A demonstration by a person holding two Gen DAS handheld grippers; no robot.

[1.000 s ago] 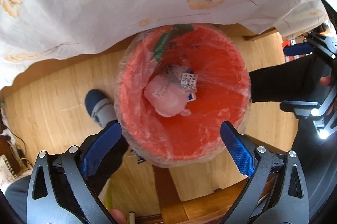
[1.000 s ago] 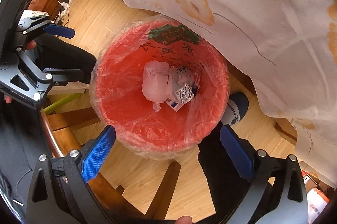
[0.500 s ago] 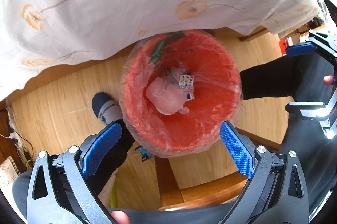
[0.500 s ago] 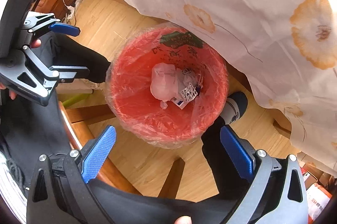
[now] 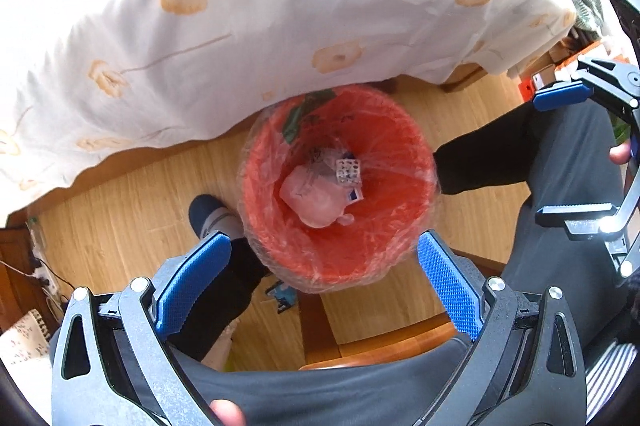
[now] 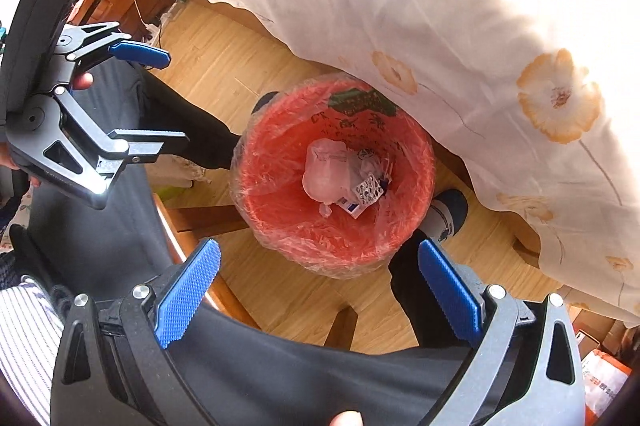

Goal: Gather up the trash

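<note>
Both the left gripper [image 5: 324, 270] and right gripper [image 6: 318, 284] hover spread and empty over the bin [image 5: 400, 254], where snagging its liner [image 5: 256, 186] at 9 o'clock could tip it

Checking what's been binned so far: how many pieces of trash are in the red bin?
3 visible in the bin: a crumpled bag mid-bottom, a blister pack beside it, a blue-edged wrapper under that. More may be hidden.

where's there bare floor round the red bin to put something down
Bare wood floor lies between the tablecloth edge and the socked foot, left of the red bin. A smaller patch sits between bin and right leg. Nearer the person it's crowded: legs, chair frame, a small scrap.
</note>
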